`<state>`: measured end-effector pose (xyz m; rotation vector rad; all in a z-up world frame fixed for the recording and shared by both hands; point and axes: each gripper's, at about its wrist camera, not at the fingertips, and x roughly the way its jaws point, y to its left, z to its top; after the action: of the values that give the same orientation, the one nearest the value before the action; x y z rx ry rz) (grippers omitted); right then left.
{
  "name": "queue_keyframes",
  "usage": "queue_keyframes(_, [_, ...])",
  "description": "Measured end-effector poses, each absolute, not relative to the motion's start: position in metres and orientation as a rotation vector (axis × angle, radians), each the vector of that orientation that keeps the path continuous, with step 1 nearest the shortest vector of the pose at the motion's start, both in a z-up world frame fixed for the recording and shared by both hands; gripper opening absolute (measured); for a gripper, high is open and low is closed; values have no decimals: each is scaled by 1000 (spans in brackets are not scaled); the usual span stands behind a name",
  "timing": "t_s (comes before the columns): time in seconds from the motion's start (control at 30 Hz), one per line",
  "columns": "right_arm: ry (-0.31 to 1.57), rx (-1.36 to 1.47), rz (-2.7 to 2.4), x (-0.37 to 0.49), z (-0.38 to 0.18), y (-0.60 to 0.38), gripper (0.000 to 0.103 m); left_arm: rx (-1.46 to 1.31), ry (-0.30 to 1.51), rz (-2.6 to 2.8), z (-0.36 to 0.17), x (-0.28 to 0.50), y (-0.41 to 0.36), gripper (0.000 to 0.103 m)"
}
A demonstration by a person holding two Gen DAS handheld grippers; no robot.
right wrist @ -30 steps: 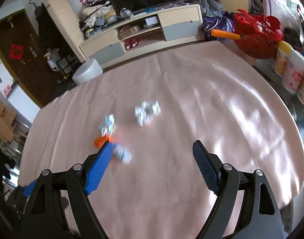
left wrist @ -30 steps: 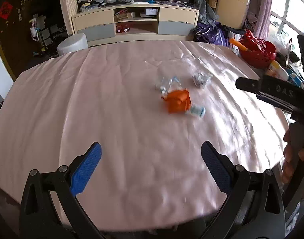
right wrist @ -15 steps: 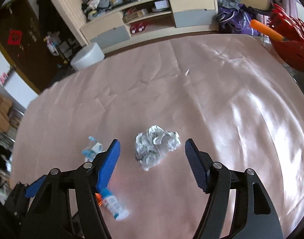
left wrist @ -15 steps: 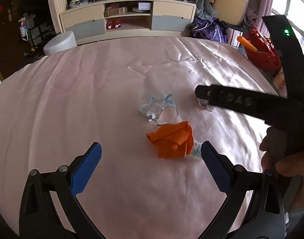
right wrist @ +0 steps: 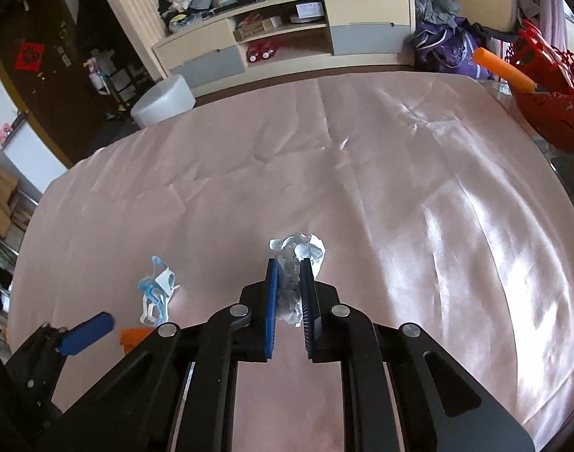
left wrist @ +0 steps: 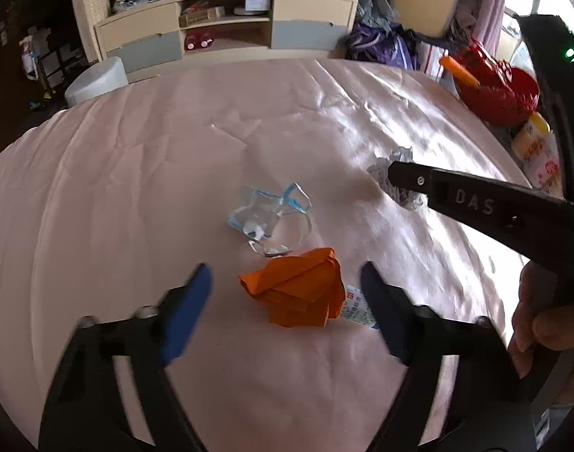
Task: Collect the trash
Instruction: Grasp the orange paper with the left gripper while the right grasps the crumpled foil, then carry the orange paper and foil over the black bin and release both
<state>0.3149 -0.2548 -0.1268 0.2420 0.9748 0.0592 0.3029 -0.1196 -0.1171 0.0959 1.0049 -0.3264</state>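
Closing on the crumpled foil ball (right wrist: 298, 260), the right gripper (right wrist: 289, 282) already pinches it against the pink tablecloth (right wrist: 399, 188); the left gripper (left wrist: 287, 293) narrows around the orange paper (left wrist: 298, 293), untouched. Clear plastic wrapper (left wrist: 271, 218) remains.

Two wrist views, close above the same pink tablecloth (left wrist: 136, 196), angled down toward the cabinet (right wrist: 287, 37)

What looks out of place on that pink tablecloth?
Scraps of litter lie on the wrinkled pink tablecloth: a crumpled orange paper, a torn clear plastic wrapper just beyond it, and a crumpled silvery wad, already between the closing pads of the right hand-held gripper. Nothing spilled.
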Motion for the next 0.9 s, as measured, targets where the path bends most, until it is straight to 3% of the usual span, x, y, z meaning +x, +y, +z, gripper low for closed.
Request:
queue_keyframes(0.03, [972, 238, 58, 314, -125, -255, 13, 95, 1008, -330, -118, 303, -120, 51])
queue_keyframes(0.07, [968, 233, 56, 312, -123, -255, 13, 96, 1006, -330, -117, 302, -121, 46])
queue_keyframes(0.17, [955, 206, 48, 306, -115, -255, 13, 98, 985, -331, -109, 298, -120, 42])
queue_keyframes(0.6, [851, 143, 84, 224, -23, -229, 13, 132, 860, -314, -20, 219, -89, 42])
queue_keyframes(0.9, [851, 90, 166, 134, -9, -203, 13, 99, 889, -307, -17, 126, -48, 42])
